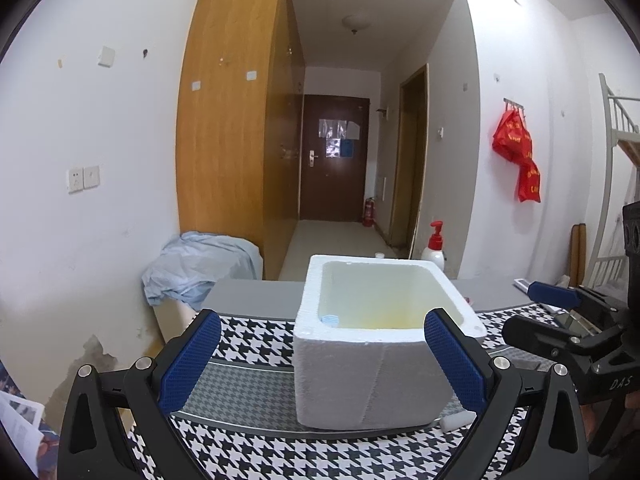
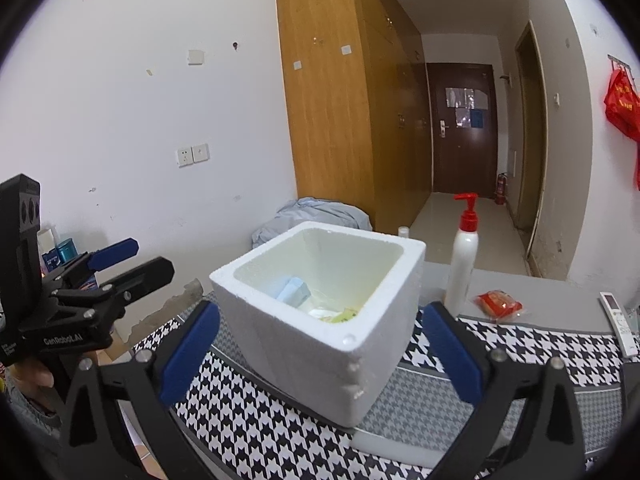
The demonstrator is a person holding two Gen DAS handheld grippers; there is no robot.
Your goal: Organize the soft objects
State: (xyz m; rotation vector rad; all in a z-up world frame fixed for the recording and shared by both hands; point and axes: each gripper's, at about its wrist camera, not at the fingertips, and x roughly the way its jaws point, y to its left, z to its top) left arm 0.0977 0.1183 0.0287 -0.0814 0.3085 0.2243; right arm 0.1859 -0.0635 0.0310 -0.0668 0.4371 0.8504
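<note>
A white foam box [image 1: 372,364] stands open on the houndstooth cloth [image 1: 256,336]; it also shows in the right wrist view [image 2: 320,344]. Inside lie a pale blue soft pack [image 2: 295,291], a white item and a yellow-green packet [image 2: 345,314]. A blue-striped item [image 1: 329,320] shows at the box's inner left. My left gripper [image 1: 322,356] is open and empty, level with the box's near wall. My right gripper [image 2: 320,350] is open and empty, its fingers on either side of the box. A red packet [image 2: 499,305] lies on the grey table behind.
A white pump bottle with red top [image 2: 463,264] stands right of the box. A remote control [image 2: 619,322] lies at the far right. A white stick-like item [image 1: 459,420] lies by the box's base. Blue cloth [image 1: 200,268] is heaped beyond the table's left end.
</note>
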